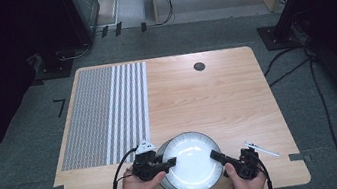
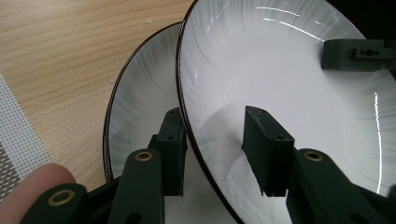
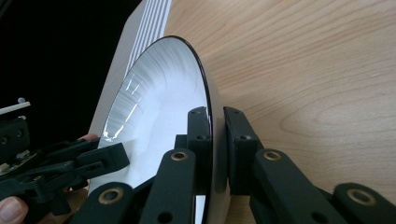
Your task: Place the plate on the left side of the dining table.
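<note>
A white plate point(image 1: 192, 161) with a dark rim sits at the near edge of the surface point(image 1: 217, 97), lifted above a second plate point(image 2: 140, 93) beneath it. The left hand-held gripper point(image 1: 166, 164) straddles the upper plate's left rim, one jaw over and one under; its jaws look parted, though whether they press the rim is hard to tell. The right hand-held gripper point(image 1: 216, 156) is clamped on the opposite rim. A grey patterned mat point(image 1: 103, 114) covers the surface's left side. A small white pen-like item point(image 1: 261, 149) lies near the right edge.
</note>
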`<action>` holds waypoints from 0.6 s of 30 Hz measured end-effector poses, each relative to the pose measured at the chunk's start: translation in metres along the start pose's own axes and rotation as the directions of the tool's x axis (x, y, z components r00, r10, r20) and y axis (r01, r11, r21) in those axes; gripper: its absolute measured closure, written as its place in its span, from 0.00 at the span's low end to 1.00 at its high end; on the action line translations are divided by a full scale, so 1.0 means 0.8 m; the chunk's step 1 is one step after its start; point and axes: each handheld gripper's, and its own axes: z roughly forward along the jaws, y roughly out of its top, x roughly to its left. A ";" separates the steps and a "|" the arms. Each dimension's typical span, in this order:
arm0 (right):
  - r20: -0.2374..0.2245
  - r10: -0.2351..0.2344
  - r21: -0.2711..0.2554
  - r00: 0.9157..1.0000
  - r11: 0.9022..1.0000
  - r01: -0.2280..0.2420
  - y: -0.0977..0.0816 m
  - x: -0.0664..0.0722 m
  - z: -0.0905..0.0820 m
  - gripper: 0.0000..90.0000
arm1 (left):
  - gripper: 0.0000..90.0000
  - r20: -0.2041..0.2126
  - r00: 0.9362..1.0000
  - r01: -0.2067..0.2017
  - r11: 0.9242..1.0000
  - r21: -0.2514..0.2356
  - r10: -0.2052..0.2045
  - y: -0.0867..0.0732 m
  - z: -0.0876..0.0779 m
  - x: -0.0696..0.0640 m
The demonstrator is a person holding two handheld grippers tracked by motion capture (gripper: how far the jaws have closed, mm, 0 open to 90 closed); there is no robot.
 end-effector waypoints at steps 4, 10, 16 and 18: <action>-0.008 -0.009 -0.014 1.000 1.000 0.009 0.003 0.005 -0.008 0.92 | 0.75 0.016 1.000 0.023 1.000 -0.008 -0.023 0.007 -0.009 -0.003; -0.021 -0.041 -0.034 0.999 0.999 0.041 0.013 0.022 -0.013 0.92 | 0.80 0.036 0.997 0.066 0.997 -0.046 -0.064 0.019 -0.025 0.001; -0.028 -0.075 -0.014 0.997 0.997 0.074 0.025 0.048 0.008 0.92 | 0.83 0.025 0.995 0.095 0.993 -0.066 -0.093 0.033 -0.044 0.028; -0.031 -0.080 -0.014 0.996 0.997 0.080 0.030 0.056 0.019 0.91 | 0.83 0.012 0.995 0.100 0.992 -0.070 -0.100 0.038 -0.051 0.037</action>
